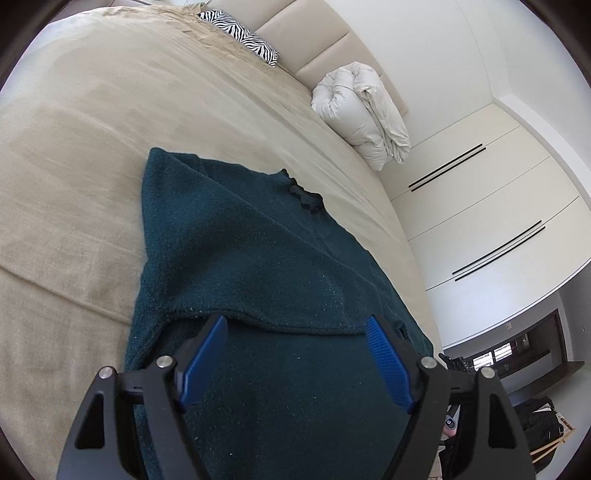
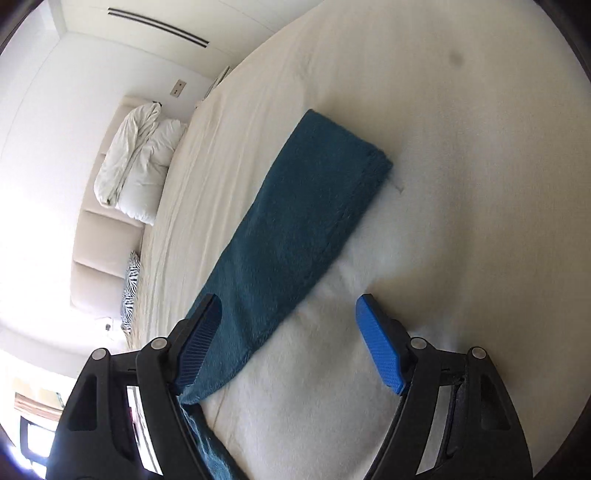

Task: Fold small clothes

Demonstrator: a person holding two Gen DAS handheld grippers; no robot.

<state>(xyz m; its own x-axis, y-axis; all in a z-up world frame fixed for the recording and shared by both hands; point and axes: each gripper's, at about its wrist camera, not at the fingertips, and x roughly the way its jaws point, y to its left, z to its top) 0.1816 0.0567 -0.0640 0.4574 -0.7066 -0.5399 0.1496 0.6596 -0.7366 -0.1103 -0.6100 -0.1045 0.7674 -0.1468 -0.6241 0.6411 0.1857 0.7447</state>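
Sweater [image 1: 258,266] of dark teal lies flat on your beige bed [image 1: 92,147], its near hem cut off behind your left gripper [image 1: 295,328]. Both grippers' jaws stand spread, pinching nothing; your right gripper [image 2: 288,314] hovers over one outstretched sleeve [image 2: 303,206].

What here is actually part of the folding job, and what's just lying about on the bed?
Part of the job:
- dark teal sweater, spread on the bed
- its sleeve, stretched out flat
- left gripper and right gripper, both open

Just lying about:
- zebra-print cushion
- bundled white duvet
- beige bedcover
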